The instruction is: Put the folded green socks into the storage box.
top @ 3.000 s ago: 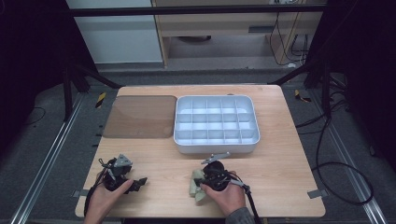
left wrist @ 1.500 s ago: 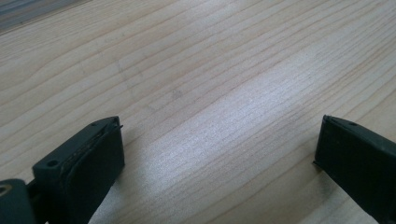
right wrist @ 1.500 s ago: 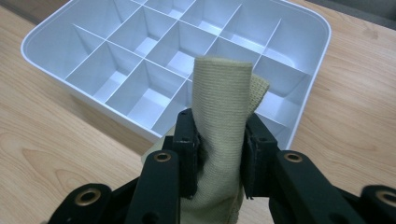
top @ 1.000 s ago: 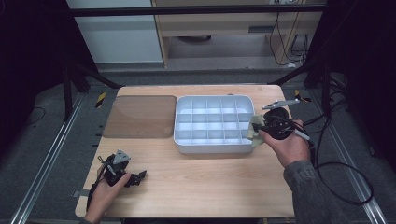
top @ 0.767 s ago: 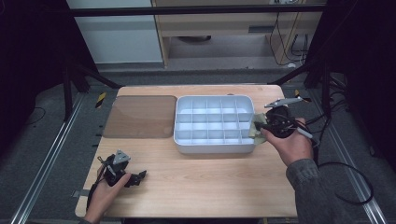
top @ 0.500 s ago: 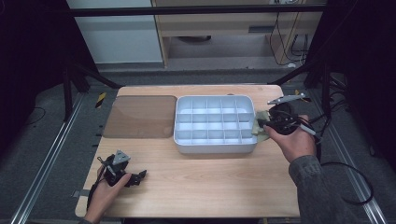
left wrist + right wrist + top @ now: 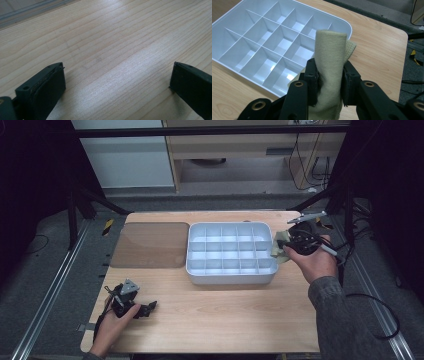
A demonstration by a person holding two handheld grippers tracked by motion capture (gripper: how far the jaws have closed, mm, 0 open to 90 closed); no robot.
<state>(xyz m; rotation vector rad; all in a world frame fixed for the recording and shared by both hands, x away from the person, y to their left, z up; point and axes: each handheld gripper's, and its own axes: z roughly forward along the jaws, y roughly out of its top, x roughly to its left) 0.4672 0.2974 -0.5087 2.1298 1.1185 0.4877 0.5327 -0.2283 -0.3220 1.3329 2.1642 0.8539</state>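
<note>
Left gripper (image 7: 142,309): lower left of the high view, held in a hand low over the tabletop (image 7: 225,320); jaws spread wide, nothing between them. In the left gripper view (image 7: 115,85) bare wood grain lies between the two black jaws

Right gripper (image 7: 281,246): right of centre in the high view, held in a hand at the right edge of the tray; jaws clenched on a folded cloth (image 7: 278,251). In the right gripper view (image 7: 329,82) both pads press the sides of the cloth (image 7: 329,62), a beige knitted piece rolled into an upright fold that rises above the jaws toward the centre of the frame

Tray (image 7: 230,276): white plastic, split into rows of small compartments, centre of the high view; in the right gripper view its near corner (image 7: 342,25) lies just behind the cloth, upper left of the frame

Mat (image 7: 150,245): brown translucent sheet with rounded corners, flat on the tabletop just left of the tray

Beyond the tabletop: grey floor, dark frame legs, cables at upper right
</note>
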